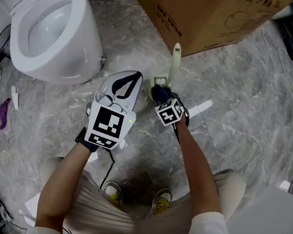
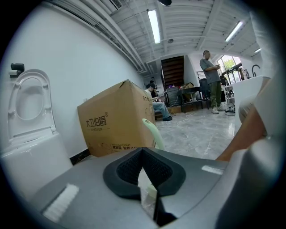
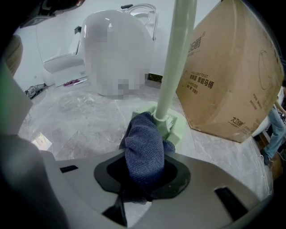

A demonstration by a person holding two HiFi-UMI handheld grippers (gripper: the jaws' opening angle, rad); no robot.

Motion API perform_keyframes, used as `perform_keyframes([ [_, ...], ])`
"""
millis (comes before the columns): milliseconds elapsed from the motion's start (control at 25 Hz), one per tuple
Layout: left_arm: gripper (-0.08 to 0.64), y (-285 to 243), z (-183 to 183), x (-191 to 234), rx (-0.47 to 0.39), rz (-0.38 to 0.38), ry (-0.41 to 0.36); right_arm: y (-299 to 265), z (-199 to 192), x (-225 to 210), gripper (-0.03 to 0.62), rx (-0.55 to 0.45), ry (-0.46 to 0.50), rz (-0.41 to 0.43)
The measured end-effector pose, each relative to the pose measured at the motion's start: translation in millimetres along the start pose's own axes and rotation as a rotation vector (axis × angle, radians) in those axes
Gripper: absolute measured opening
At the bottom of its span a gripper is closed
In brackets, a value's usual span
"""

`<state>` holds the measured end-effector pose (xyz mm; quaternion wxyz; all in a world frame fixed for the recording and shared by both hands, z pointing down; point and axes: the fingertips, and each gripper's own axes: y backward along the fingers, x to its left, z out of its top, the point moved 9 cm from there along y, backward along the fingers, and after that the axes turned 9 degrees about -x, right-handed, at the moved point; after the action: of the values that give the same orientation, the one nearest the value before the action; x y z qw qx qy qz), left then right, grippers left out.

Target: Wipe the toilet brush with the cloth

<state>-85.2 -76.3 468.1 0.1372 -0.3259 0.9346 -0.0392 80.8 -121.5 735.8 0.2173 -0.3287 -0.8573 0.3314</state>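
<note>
A pale green toilet brush point(image 1: 175, 63) stands upright on the marble floor in its square green holder point(image 1: 160, 81), in front of the cardboard box. My right gripper point(image 1: 163, 97) is shut on a blue cloth point(image 1: 159, 92), which it presses against the foot of the handle. In the right gripper view the cloth point(image 3: 144, 150) bulges out of the right gripper point(image 3: 144, 170) and touches the handle point(image 3: 178, 58) where it meets the holder point(image 3: 176, 127). My left gripper point(image 1: 129, 81) hovers to the left of the brush, shut, with nothing in it. In its own view the left gripper point(image 2: 142, 153) points at the brush handle point(image 2: 152, 132).
A white toilet point(image 1: 46, 27) stands at the back left, with a purple item point(image 1: 4, 112) on the floor beside it. A large cardboard box point(image 1: 201, 14) lies just behind the brush. A white strip point(image 1: 200, 107) lies on the floor at right. People point(image 2: 210, 80) are far off.
</note>
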Motion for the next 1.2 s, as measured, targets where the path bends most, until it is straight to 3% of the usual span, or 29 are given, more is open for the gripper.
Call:
perform_keyframes([
  [320,0.002,-3,0,2,-0.007,-0.001,0.012,5,-6,-5,0.11,0.045,-0.051,0.013],
  [720,0.002,-5,1,2,-0.018,-0.007,0.017,12,-9,-15,0.11,0.049,-0.061,-0.029],
  [1200,0.002,-16,8,9,-0.058,0.01,0.057,43,14,-33,0.112,-0.047,-0.136,-0.104],
])
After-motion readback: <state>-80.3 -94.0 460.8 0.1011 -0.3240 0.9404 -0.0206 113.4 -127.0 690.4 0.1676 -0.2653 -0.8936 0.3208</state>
